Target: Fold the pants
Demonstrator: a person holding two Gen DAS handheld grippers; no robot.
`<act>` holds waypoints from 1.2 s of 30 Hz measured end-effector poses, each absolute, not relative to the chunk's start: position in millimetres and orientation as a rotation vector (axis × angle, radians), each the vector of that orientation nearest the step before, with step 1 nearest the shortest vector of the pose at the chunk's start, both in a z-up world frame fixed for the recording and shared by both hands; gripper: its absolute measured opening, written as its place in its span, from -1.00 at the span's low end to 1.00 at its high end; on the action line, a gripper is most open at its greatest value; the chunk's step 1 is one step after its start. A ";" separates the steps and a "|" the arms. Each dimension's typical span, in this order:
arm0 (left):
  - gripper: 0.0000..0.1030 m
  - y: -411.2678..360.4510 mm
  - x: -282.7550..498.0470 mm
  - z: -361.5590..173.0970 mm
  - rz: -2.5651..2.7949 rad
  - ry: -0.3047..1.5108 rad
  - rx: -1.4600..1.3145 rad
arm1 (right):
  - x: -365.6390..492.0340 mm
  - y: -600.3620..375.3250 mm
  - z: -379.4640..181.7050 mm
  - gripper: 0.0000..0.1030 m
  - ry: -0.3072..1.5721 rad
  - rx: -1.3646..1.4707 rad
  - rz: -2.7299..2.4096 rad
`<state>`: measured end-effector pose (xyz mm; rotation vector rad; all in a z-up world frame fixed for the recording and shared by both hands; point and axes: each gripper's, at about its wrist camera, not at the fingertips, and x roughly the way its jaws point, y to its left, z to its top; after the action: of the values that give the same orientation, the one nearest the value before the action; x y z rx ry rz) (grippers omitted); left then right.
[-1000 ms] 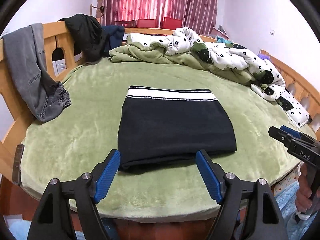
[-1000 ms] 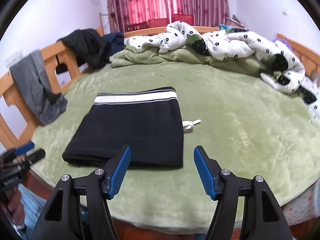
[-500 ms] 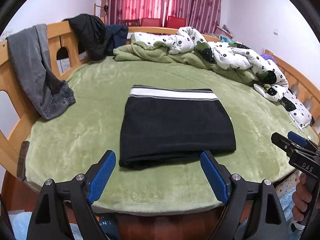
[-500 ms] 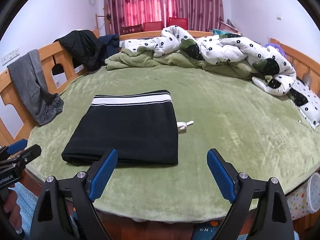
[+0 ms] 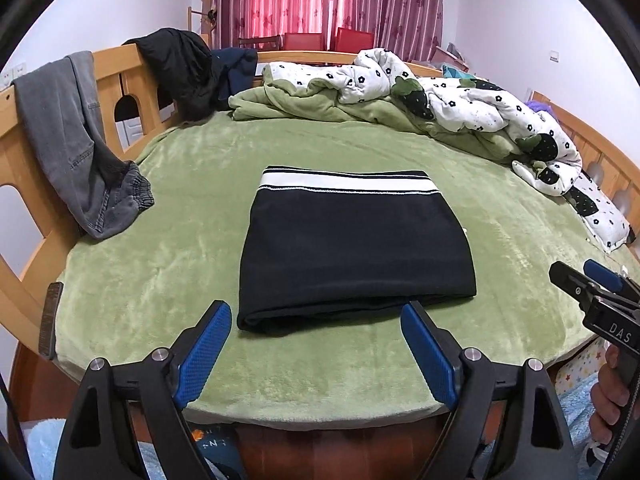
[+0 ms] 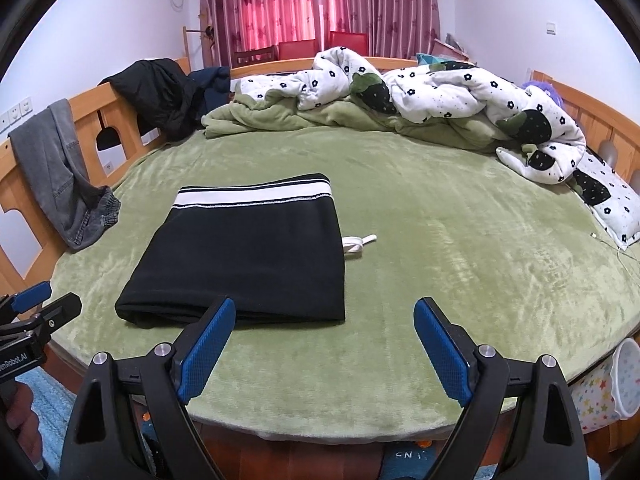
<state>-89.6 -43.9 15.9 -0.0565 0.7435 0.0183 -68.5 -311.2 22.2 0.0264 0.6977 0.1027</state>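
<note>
Black pants (image 5: 356, 248) with a white striped waistband lie folded into a flat rectangle on the green blanket (image 5: 160, 280) of the bed. My left gripper (image 5: 316, 320) stands open just short of the near folded edge, its blue pads touching nothing. My right gripper (image 6: 325, 308) is open too, off the near right corner of the pants (image 6: 248, 260), over bare blanket. A white drawstring (image 6: 358, 244) pokes out on the right side of the pants. Each gripper also shows in the other's view: right gripper (image 5: 592, 284), left gripper (image 6: 40, 304).
Grey jeans (image 5: 72, 132) and a black jacket (image 5: 180, 68) hang on the wooden bed rail (image 5: 116, 64) at left. A rumpled white flowered quilt (image 5: 460, 108) fills the far and right side. A star-patterned bin (image 6: 608, 384) stands beside the bed at lower right.
Both grippers' jaws have spread wider, the right one more. The pants lie as before.
</note>
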 end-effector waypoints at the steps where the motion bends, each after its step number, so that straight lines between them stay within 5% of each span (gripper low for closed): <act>1: 0.67 -43.9 -89.8 15.7 0.018 0.745 -0.057 | -68.7 -310.3 22.4 0.74 0.697 0.025 0.102; 36: 0.67 -45.2 -98.2 20.1 0.035 0.731 -0.080 | -67.9 -309.0 20.7 0.74 0.707 0.040 0.096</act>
<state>-98.2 -45.2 20.1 -0.0797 0.7312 0.0355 -67.9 -309.0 20.7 0.0396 0.7070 0.0961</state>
